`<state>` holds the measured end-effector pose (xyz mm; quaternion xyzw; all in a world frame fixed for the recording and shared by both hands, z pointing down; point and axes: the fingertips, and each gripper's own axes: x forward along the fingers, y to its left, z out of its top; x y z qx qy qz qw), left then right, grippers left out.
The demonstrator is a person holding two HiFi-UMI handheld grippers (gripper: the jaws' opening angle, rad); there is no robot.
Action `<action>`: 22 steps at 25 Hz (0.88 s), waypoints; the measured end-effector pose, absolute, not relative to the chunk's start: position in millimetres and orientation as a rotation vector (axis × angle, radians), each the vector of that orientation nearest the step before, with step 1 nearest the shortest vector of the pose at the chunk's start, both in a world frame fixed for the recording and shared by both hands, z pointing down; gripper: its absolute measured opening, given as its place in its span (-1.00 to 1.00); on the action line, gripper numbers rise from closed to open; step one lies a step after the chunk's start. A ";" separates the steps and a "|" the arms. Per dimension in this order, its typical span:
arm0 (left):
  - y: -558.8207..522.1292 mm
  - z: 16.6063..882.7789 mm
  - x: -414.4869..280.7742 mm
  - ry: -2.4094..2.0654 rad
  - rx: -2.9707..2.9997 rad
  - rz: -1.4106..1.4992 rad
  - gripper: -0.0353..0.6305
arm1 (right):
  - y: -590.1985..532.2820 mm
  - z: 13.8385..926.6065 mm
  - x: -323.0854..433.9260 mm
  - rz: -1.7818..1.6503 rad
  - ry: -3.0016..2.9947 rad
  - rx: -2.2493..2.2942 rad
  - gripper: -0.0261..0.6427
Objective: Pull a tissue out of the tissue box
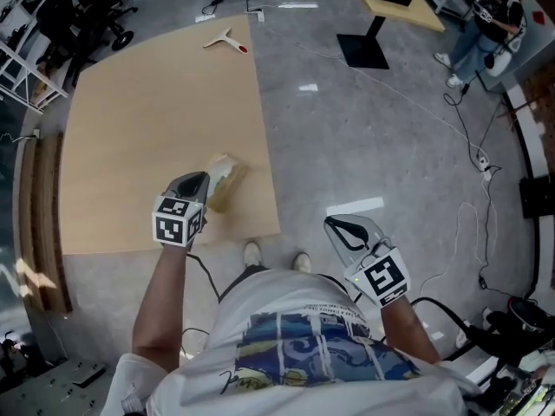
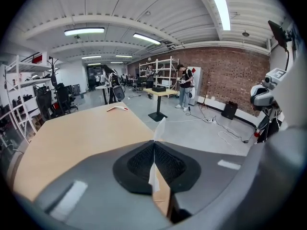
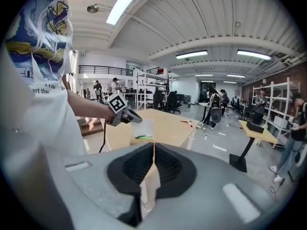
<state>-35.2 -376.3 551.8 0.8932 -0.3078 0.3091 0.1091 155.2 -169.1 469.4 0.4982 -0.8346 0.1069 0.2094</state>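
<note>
A pale tissue box stands near the front right corner of the light wooden table. My left gripper hovers just over it, shut on a white tissue that pokes out past the closed pads as a thin strip. From the right gripper view, the tissue hangs from the left gripper above the box's green-edged opening. My right gripper is off the table to the right, over the floor, with its jaws together and nothing held.
A white and red hand tool lies at the table's far corner. A black pedestal table base and loose cables are on the grey floor to the right. A person stands far right. Wooden steps flank the table's left side.
</note>
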 end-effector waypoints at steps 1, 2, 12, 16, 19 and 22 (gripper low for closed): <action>-372.4 546.7 -34.0 -0.916 2.633 0.897 -0.88 | -167.3 470.5 156.4 0.289 -2.328 1.375 -0.90; -368.0 541.3 -32.2 -0.925 2.641 0.885 -0.88 | -165.3 471.8 158.2 0.275 -2.336 1.363 -0.90; -310.7 477.4 -18.1 -1.000 2.728 0.766 -0.88 | -141.7 470.4 164.5 0.228 -2.393 1.276 -0.90; -280.1 457.1 -14.1 -1.009 2.755 0.722 -0.88 | -127.9 472.6 165.4 0.206 -2.410 1.233 -0.90; -255.3 442.5 -10.9 -1.001 2.779 0.698 -0.88 | -117.9 474.7 165.2 0.196 -2.419 1.204 -0.90; -230.4 429.9 -9.3 -0.999 2.803 0.678 -0.88 | -109.6 478.4 164.9 0.192 -2.430 1.184 -0.90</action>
